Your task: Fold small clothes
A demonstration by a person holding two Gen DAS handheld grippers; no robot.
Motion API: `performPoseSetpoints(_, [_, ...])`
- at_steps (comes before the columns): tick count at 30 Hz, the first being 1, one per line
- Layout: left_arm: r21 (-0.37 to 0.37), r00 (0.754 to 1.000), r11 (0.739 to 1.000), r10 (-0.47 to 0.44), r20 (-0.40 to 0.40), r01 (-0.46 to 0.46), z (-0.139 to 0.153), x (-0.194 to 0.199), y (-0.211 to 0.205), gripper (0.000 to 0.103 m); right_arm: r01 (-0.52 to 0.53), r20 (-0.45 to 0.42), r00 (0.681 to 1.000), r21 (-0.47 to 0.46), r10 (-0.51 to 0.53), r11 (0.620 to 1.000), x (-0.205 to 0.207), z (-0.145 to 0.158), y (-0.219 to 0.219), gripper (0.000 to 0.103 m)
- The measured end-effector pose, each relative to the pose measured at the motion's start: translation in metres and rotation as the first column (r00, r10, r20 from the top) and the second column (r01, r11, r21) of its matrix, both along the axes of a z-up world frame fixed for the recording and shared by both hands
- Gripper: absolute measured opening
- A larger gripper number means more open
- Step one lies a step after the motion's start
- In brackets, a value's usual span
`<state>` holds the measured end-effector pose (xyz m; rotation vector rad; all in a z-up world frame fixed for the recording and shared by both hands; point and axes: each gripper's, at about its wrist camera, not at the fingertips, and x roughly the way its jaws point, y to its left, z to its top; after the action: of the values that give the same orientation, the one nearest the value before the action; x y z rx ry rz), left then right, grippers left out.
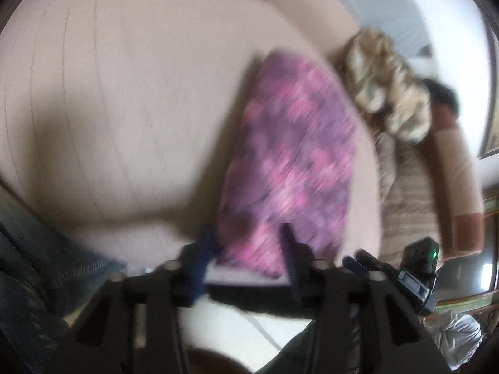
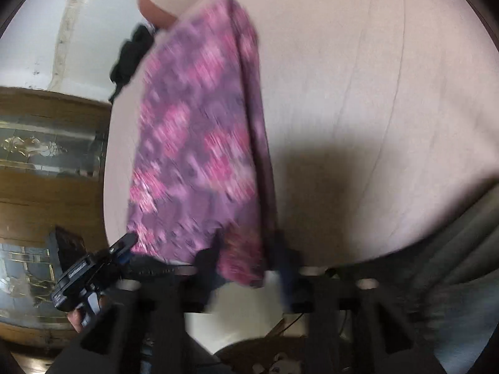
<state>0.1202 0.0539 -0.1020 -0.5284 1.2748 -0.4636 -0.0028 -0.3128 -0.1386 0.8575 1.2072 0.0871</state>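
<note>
Lying flat on a pale pinkish-beige bed sheet (image 1: pixel 124 93), a small folded cloth (image 1: pixel 290 162) is seen, purple with pink blotchy patterning, folded into a long narrow shape. It's pretty smeared by motion blur, so the print can't really be made out. Its near end sits right at the edge of the bed, closest to both grippers.

In the left wrist view, the left gripper (image 1: pixel 246 243) is shown with its jaws parted, one blue finger just left of the cloth's near corner and the dark one over the cloth's near end. Nothing is seen pinched between them; whether the pads touch the fabric can't be told through the blur. The right gripper (image 1: pixel 358 261) is also caught here, low at the right, with a small black unit showing a green light.

In the right wrist view, the right gripper (image 2: pixel 249 246) is seen spread apart as well, with the near end of the cloth hanging between the fingers but not visibly clamped. A folded edge running down the cloth's right side is shown better here.

Only in the left view are a crumpled tan and cream bundle of fabric (image 1: pixel 389 93) and a striped brown cover (image 1: pixel 411 193) seen past the cloth. Only in the right view are a wooden cabinet with glass panels (image 2: pixel 46 155) and a black object (image 2: pixel 131 56) at the bed's far edge shown.
</note>
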Motion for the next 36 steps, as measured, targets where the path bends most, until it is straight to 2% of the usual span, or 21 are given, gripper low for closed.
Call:
performPoseSetpoints(1, [0.004,0.999,1.0,0.012,0.043,-0.012,0.012,0.006,0.001,0.064,-0.002,0.037,0.999,-0.047,0.004,0.999,0.003,0.016,-0.004,0.081])
performPoseSetpoints(2, [0.013,0.997,1.0,0.016,0.076,-0.017,0.022,0.016,-0.001,0.071,-0.008,0.078,0.997,-0.091,0.015,0.996,0.01,0.033,-0.008,0.081])
performPoseSetpoints(4, [0.041,0.992,0.999,0.01,0.124,-0.015,0.04,0.044,-0.011,0.073,-0.017,0.132,0.991,-0.122,0.033,0.992,0.032,0.051,-0.015,0.081])
performPoseSetpoints(6, [0.051,0.99,0.999,-0.015,0.144,0.007,0.046,0.07,-0.022,0.076,-0.001,0.163,0.986,-0.102,0.018,0.995,0.062,0.058,-0.029,0.081])
performPoseSetpoints(9, [0.089,0.991,0.995,-0.05,0.121,0.039,0.037,0.129,-0.047,0.078,0.023,0.196,0.981,-0.031,-0.017,0.999,0.11,0.049,-0.048,0.081])
performPoseSetpoints(13, [0.102,0.995,0.992,-0.078,0.062,0.071,0.009,0.186,-0.086,0.078,0.134,0.144,0.979,0.086,-0.145,0.987,0.172,0.003,-0.073,0.081])
performPoseSetpoints(15, [0.096,0.995,0.991,-0.097,0.029,0.094,-0.014,0.206,-0.103,0.078,0.187,0.143,0.969,0.102,-0.2,0.977,0.185,-0.015,-0.084,0.077])
performPoseSetpoints(18, [0.059,0.993,0.991,-0.115,-0.029,0.116,-0.05,0.214,-0.116,0.073,0.206,0.149,0.963,0.129,-0.225,0.97,0.195,-0.042,-0.089,0.058])
performPoseSetpoints(19, [0.027,0.994,0.995,-0.096,-0.056,0.097,-0.059,0.214,-0.117,0.057,0.196,0.135,0.968,0.124,-0.212,0.973,0.197,-0.048,-0.088,0.041])
performPoseSetpoints(20, [0.01,0.994,0.996,-0.084,-0.071,0.085,-0.061,0.214,-0.117,0.053,0.173,0.125,0.974,0.126,-0.189,0.977,0.201,-0.055,-0.086,0.023])
performPoseSetpoints(21, [0.004,0.995,0.997,-0.074,-0.068,0.074,-0.056,0.213,-0.114,0.047,0.16,0.127,0.976,0.13,-0.177,0.978,0.203,-0.057,-0.086,0.022])
performPoseSetpoints(22, [-0.033,0.996,0.998,-0.061,-0.066,0.059,-0.047,0.211,-0.108,0.037,0.159,0.128,0.976,0.12,-0.174,0.98,0.205,-0.056,-0.084,0.016])
performPoseSetpoints(24, [-0.137,0.999,0.99,-0.036,-0.035,0.031,-0.028,0.204,-0.095,0.035,0.157,0.165,0.971,0.118,-0.176,0.98,0.204,-0.038,-0.081,0.013])
performPoseSetpoints(26, [-0.128,0.999,0.991,-0.037,0.013,0.039,-0.022,0.203,-0.091,0.035,0.151,0.207,0.964,0.082,-0.165,0.985,0.202,-0.018,-0.077,0.012])
performPoseSetpoints(28, [-0.069,0.999,0.997,-0.035,-0.033,0.033,-0.043,0.209,-0.094,0.038,0.152,0.201,0.967,0.051,-0.159,0.987,0.206,-0.023,-0.071,0.012])
performPoseSetpoints(29, [-0.02,0.997,0.999,-0.028,-0.068,0.027,-0.058,0.212,-0.095,0.045,0.15,0.164,0.974,0.042,-0.155,0.988,0.209,-0.036,-0.07,0.017])
performPoseSetpoints(30, [-0.001,0.996,1.0,-0.011,-0.087,0.011,-0.066,0.213,-0.093,0.051,0.148,0.126,0.98,0.039,-0.152,0.988,0.213,-0.048,-0.067,0.024])
performPoseSetpoints(32, [-0.023,0.996,1.0,0.012,-0.092,-0.014,-0.054,0.204,-0.084,0.054,0.168,0.109,0.978,0.089,-0.177,0.982,0.211,-0.055,-0.069,0.049])
performPoseSetpoints(33, [-0.009,0.998,1.0,0.004,-0.057,-0.004,-0.042,0.199,-0.082,0.056,0.172,0.116,0.977,0.092,-0.182,0.981,0.206,-0.05,-0.07,0.053])
performPoseSetpoints(35, [0.051,0.998,0.998,-0.036,0.053,0.033,-0.011,0.182,-0.079,0.076,0.165,0.177,0.968,0.076,-0.176,0.983,0.191,-0.03,-0.072,0.086])
performPoseSetpoints(36, [0.065,0.996,0.997,-0.044,0.076,0.039,-0.003,0.173,-0.077,0.078,0.155,0.192,0.967,0.069,-0.165,0.986,0.184,-0.023,-0.072,0.088])
